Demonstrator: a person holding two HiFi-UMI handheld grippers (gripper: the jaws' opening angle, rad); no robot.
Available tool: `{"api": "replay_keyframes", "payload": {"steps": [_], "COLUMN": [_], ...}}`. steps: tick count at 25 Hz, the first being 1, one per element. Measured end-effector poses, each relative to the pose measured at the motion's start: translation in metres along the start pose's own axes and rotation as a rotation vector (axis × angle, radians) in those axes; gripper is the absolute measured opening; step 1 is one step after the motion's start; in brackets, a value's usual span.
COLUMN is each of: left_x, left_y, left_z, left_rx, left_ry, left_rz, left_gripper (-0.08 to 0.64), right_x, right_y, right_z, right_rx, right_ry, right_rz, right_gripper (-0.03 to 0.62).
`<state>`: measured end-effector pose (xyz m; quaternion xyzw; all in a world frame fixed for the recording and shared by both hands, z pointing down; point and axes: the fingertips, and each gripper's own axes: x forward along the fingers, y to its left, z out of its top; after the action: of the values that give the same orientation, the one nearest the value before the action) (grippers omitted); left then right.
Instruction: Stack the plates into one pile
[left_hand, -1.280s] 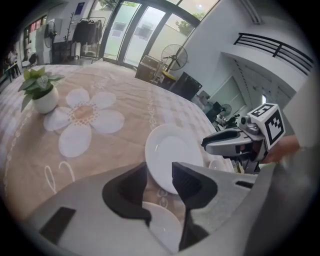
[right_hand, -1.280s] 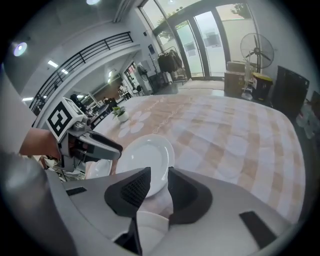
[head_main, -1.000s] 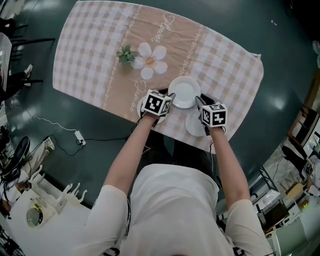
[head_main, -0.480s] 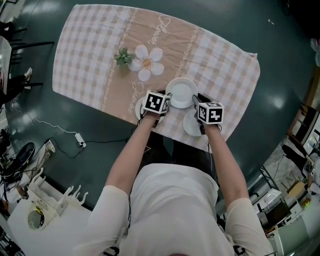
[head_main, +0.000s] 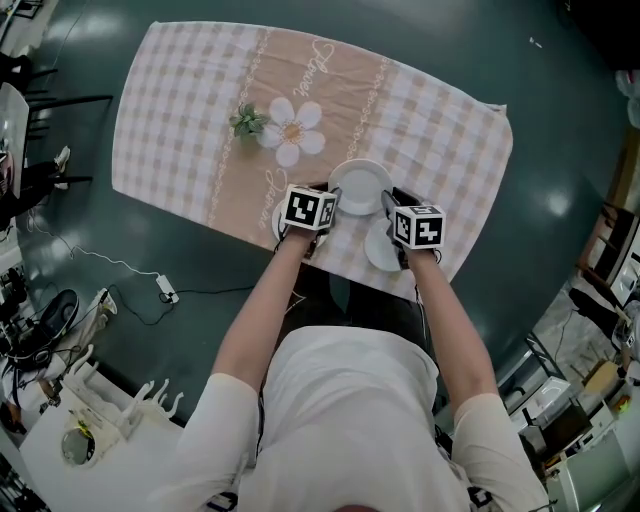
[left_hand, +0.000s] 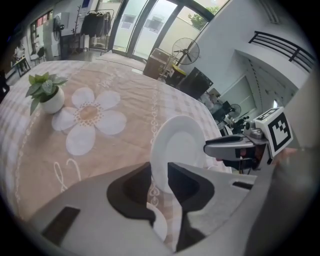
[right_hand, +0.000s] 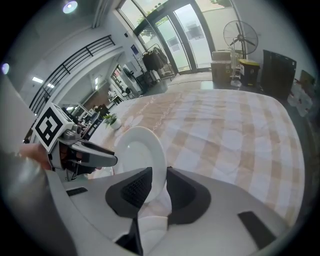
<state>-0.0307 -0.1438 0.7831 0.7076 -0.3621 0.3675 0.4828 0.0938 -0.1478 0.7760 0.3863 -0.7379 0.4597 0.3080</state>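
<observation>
Now your left gripper and right gripper, jaws just closed on one plate's opposite rims, could twist it loose if moved unevenly.

Three small round white plates, all plain with a shallow well, sit at the near edge of the table. The middle plate is face up and roughly level, pinched by its rim on two opposite sides: the left gripper has one edge and the right gripper has the other. The left plate lies flat, mostly hidden under the left gripper. The right plate lies flat just beside the middle one, half covered too.
</observation>
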Motion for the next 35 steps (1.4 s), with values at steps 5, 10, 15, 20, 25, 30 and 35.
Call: {"api": "replay_keyframes", "payload": {"steps": [5, 10, 15, 20, 25, 30, 35], "left_x": [-0.008, -0.014, -0.016, -0.008, 0.008, 0.018, 0.022], "left_y": [-0.01, -0.027, -0.051, -0.075, -0.092, -0.102, -0.109], "left_z": [0.0, -0.001, -0.005, -0.016, -0.034, -0.048, -0.058], "left_rx": [0.018, 0.034, 0.081, 0.121, 0.154, 0.169, 0.165], "left_ry": [-0.009, -0.018, -0.003, 0.029, 0.075, 0.104, 0.099], "left_rz": [-0.007, -0.026, -0.049, -0.075, -0.091, -0.099, -0.104], "left_gripper": [0.109, 0.109, 0.109, 0.109, 0.109, 0.109, 0.107], "right_x": [-0.013, -0.031, -0.053, -0.071, -0.079, -0.083, -0.085], "right_y": [0.001, -0.002, -0.01, -0.023, -0.037, -0.044, -0.047], "right_z": [-0.001, -0.003, -0.011, -0.032, -0.059, -0.078, -0.095], "right_rx": [0.003, 0.007, 0.02, 0.051, 0.084, 0.105, 0.114], "right_ry": [-0.017, -0.039, -0.055, -0.051, -0.037, -0.029, -0.01], "right_rz": [-0.004, -0.025, -0.049, -0.075, -0.097, -0.095, -0.096], "right_gripper": [0.109, 0.109, 0.109, 0.109, 0.109, 0.109, 0.109]}}
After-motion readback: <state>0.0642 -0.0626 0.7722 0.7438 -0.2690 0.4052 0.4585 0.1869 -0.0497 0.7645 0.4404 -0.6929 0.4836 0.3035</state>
